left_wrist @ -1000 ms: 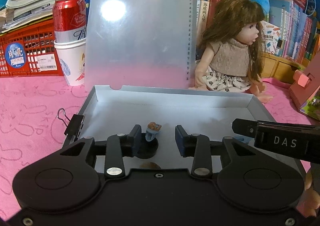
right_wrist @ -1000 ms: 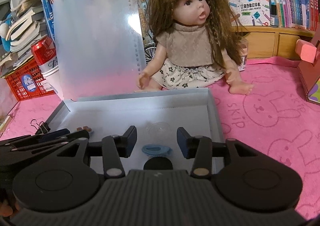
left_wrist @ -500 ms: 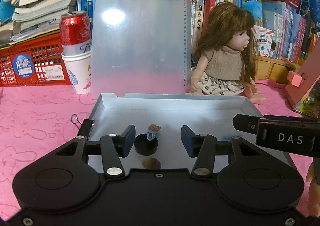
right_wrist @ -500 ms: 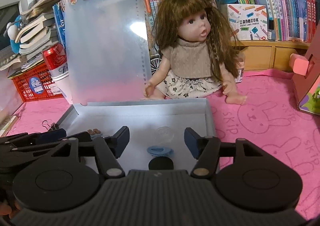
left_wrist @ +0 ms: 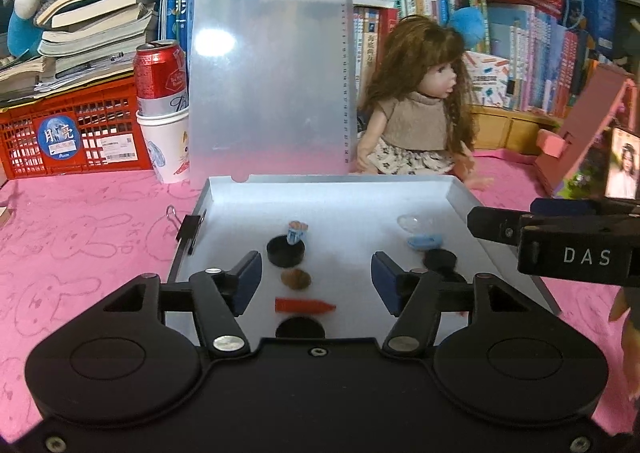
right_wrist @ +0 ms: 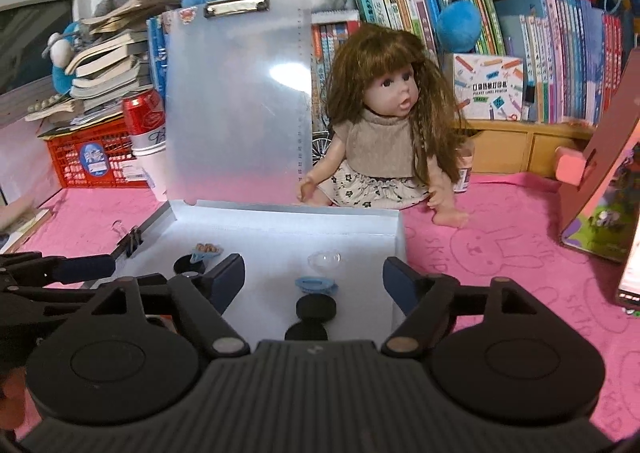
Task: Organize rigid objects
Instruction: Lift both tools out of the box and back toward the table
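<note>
A shallow grey box (left_wrist: 224,193) (right_wrist: 396,237) lies open on the pink cloth with its clear lid (left_wrist: 268,73) standing up behind. Inside lie a black cap (left_wrist: 285,251), a small blue toy (left_wrist: 297,231), a brown lump (left_wrist: 296,279), an orange crayon (left_wrist: 304,305), a blue clip (left_wrist: 424,241) (right_wrist: 316,285), a clear dome (right_wrist: 324,259) and black discs (right_wrist: 316,307). My left gripper (left_wrist: 316,285) is open and empty above the box's near part. My right gripper (right_wrist: 314,279) is open and empty above the blue clip.
A doll (right_wrist: 384,133) sits behind the box. A red can in a paper cup (left_wrist: 162,109) and a red crate (left_wrist: 76,133) stand at the left. A binder clip (left_wrist: 188,227) grips the box's left wall. A pink toy house (right_wrist: 600,181) stands at the right. Bookshelves line the back.
Both grippers have pulled back and up from the box and opened wider. More of the box's contents show, including the orange crayon.
</note>
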The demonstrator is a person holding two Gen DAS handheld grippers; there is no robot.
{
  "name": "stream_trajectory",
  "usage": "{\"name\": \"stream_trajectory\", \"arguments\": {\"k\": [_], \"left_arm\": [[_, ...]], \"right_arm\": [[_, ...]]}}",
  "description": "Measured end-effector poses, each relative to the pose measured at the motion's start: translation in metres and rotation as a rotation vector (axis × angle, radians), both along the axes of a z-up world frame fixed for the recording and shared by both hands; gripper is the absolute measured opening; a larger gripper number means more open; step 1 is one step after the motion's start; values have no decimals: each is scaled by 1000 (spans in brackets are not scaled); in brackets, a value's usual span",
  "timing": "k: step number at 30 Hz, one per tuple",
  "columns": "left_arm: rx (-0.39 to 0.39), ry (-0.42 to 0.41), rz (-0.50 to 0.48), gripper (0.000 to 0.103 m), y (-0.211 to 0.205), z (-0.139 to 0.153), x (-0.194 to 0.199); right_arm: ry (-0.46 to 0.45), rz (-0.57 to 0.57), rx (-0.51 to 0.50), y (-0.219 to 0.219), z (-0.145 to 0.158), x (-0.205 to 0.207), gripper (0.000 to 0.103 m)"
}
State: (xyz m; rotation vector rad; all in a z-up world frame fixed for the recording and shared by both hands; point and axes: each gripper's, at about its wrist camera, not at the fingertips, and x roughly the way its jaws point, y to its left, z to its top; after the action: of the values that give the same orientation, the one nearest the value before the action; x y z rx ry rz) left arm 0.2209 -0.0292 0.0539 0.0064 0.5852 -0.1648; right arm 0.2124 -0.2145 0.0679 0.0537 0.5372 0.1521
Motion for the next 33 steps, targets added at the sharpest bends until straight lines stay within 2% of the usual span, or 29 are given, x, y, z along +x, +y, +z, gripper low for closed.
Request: {"name": "stream_trajectory", "arguments": {"k": [13,25,28,33], "left_arm": [[-44,4,-57,62,15,-4,-81],[-42,27,-89,63,28,-16,-146],[-57,38,-84,63,33,-18,-157],[-63,50,-82,63,35,-21,-169]], "right_arm": [[-66,103,-46,12,0,-84,90],[-35,199,-55,9,-16,-163,90],[-18,245,-60,11,-25,-182,90],[7,386,-86,28,-36,-204,90]]}}
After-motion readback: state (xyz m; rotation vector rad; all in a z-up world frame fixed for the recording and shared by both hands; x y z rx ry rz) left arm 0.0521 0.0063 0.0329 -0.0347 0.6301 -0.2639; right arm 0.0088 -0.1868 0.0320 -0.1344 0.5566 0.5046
